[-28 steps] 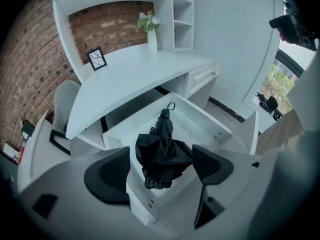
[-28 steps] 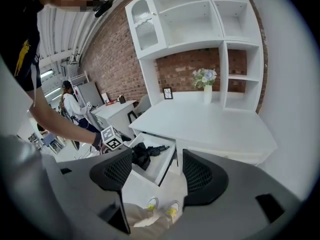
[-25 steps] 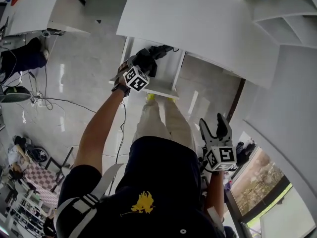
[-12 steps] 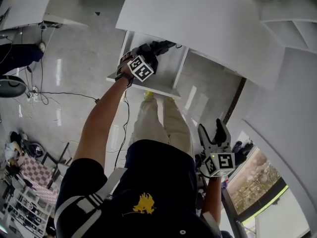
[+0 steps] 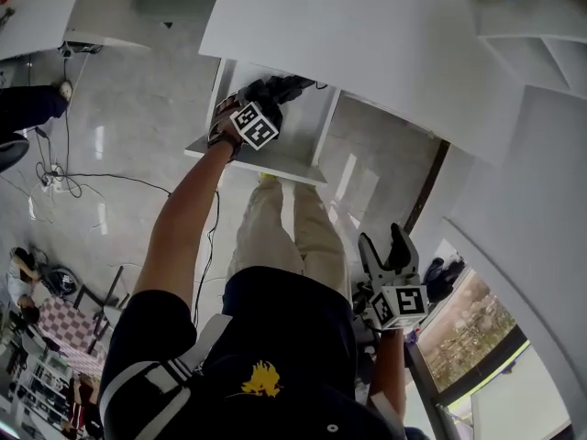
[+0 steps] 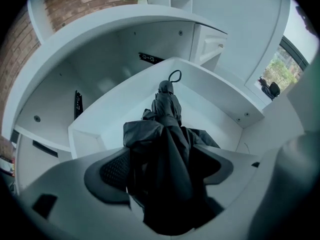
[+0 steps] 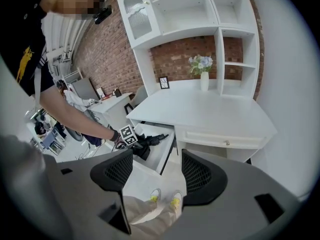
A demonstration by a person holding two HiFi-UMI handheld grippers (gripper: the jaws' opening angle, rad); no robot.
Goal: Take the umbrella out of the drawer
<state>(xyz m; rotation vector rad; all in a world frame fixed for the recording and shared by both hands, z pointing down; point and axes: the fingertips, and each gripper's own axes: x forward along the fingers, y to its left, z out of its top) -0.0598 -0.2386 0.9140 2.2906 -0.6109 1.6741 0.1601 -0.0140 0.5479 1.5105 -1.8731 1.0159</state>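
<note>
We see the left gripper (image 5: 263,102) reaching down into the open white drawer (image 5: 273,164) under the white wooden desk (image 5: 367,35), its 2 jaws closed on the folded black fabric umbrella (image 5: 286,87). In the left gripper view the dark ribbed pads (image 6: 112,171) press on either side of the bunched black canopy. The umbrella (image 6: 167,129) runs away from the jaws toward the drawer's far corner, where its small black wrist loop (image 6: 175,76) shows against the white inner wall (image 6: 215,96). The umbrella is inside the drawer; we cannot tell for sure whether its far end rests on the drawer bottom or is lifted just clear of it.

The right gripper (image 5: 386,248) hangs well apart from the drawer, low beside the person's right hip, with its 2 jaws spread and nothing between them. In its own view the right gripper (image 7: 157,171) frames only floor, the person's beige trousers (image 7: 145,211) and 2 shoes with yellow-green trim (image 7: 155,195). That view also shows a white vase of flowers (image 7: 203,73) at the back of the desk, near the red brick wall (image 7: 185,49)
</note>
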